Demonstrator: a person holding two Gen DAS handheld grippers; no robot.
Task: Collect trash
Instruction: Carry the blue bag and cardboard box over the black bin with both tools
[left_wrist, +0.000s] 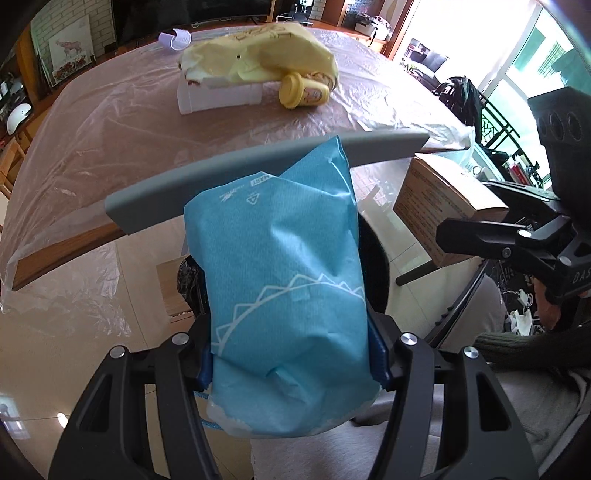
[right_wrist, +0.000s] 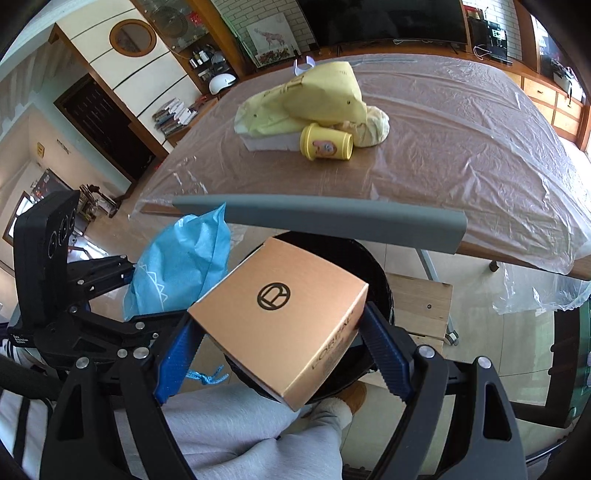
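Here we hold two pieces of trash off the surface (right_wrist: 461, 122), over the floor in front of its near edge. Our right hand-held gripper (right_wrist: 280, 332) pinches the gold box (right_wrist: 280, 314) by two opposite sides, and the black bin (right_wrist: 373, 280) shows directly behind and under it, toward twelve o'clock. Our left hand-held gripper (left_wrist: 291, 365) clamps the blue bag (left_wrist: 284, 280), whose long axis runs out along the fingers toward twelve; the bin's dark rim peeks out at either side of it. We judge the right hand better lined up to drop first. The yellow cup (right_wrist: 327, 142) and yellow wrapper (right_wrist: 314, 99) lie on the surface, well apart at twelve.
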